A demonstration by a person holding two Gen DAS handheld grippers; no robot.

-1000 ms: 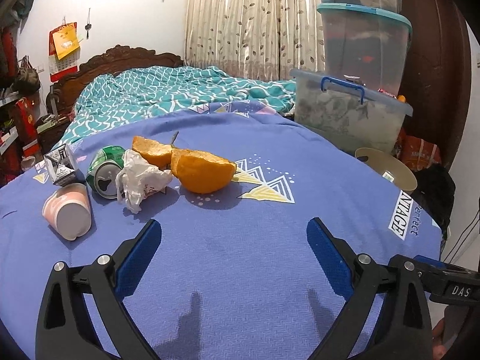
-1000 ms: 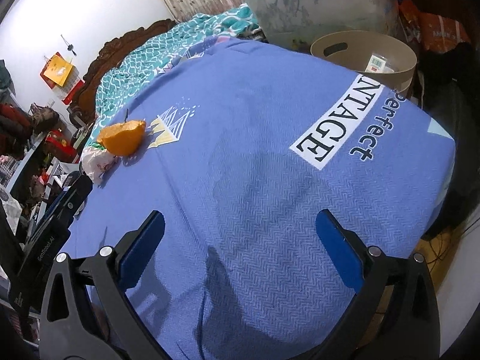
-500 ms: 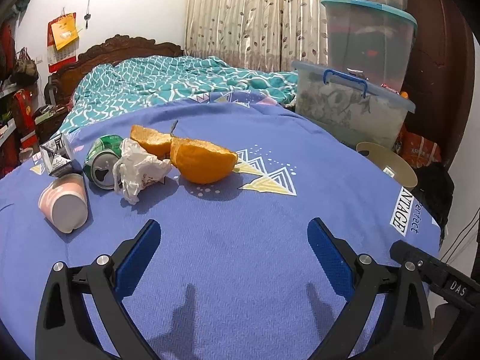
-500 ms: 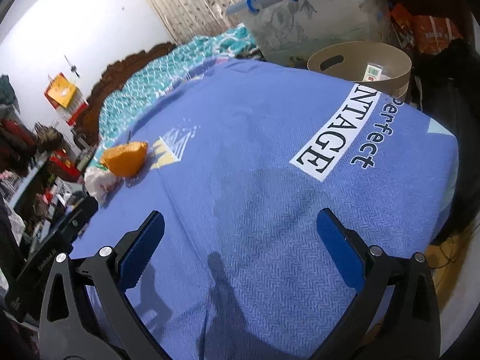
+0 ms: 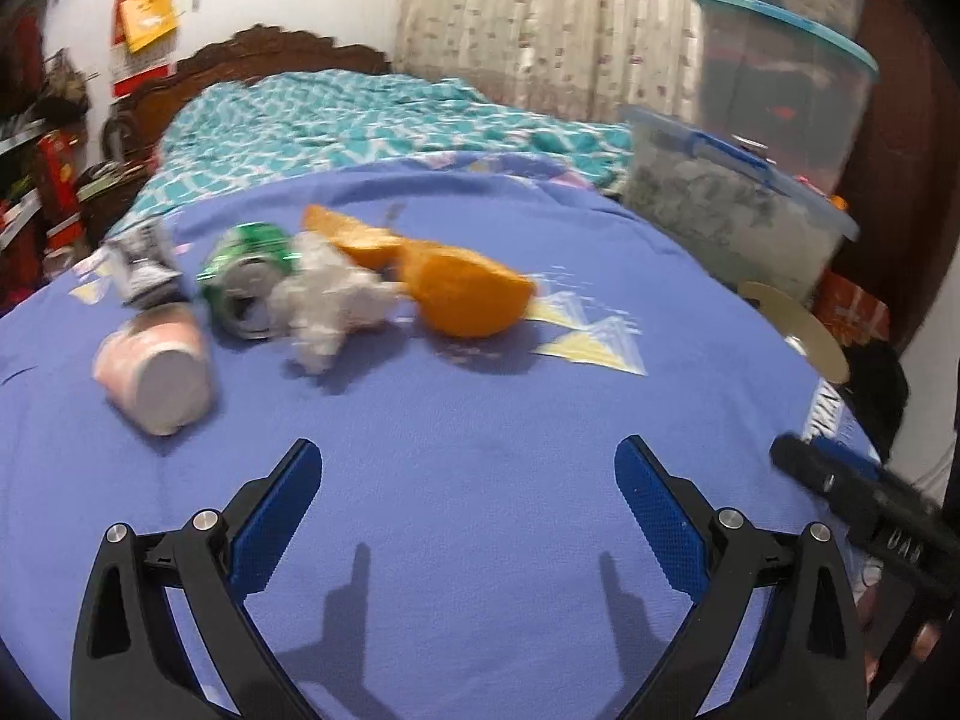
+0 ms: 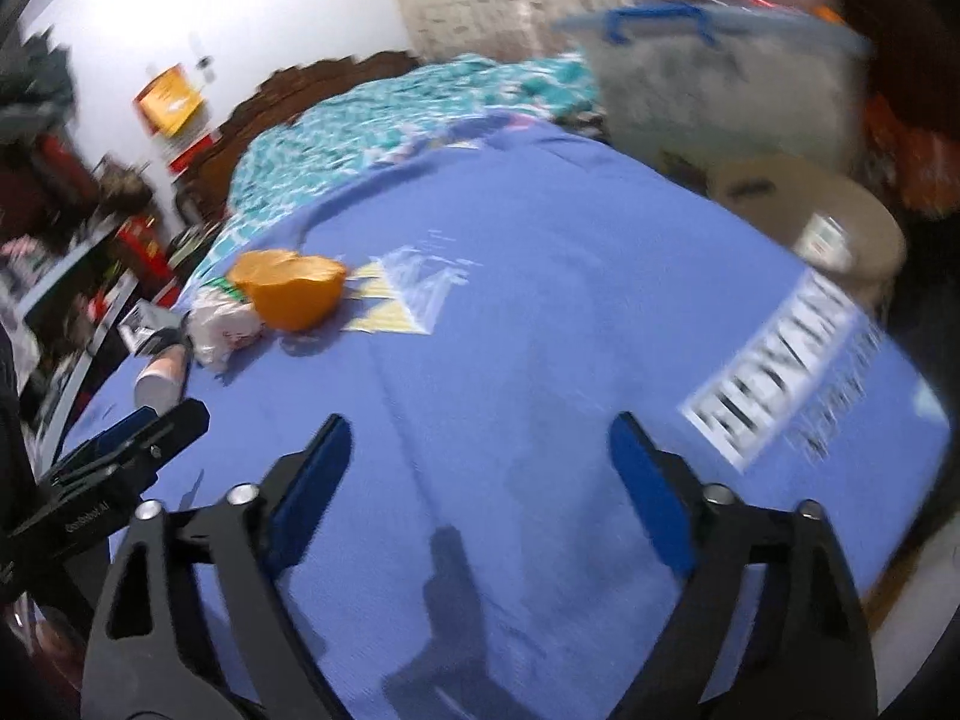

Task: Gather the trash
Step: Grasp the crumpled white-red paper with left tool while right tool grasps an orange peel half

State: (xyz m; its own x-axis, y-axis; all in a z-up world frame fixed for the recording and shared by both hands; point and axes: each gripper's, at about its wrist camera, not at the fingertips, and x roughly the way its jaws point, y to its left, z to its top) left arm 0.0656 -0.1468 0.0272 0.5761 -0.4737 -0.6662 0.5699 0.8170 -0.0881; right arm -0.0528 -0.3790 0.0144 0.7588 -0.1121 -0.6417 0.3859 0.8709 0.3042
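1. We count two orange peels, one green can, one crumpled tissue, one pink cup and one small carton, clustered on the blue cloth.
2. Our left gripper and right gripper hover with jaws spread, empty.

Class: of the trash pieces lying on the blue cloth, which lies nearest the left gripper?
The pink paper cup, tipped on its side with its white base facing the left gripper; the other pieces lie beyond it.

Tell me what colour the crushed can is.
Green, with a silver top; the can shows best in the left wrist view.
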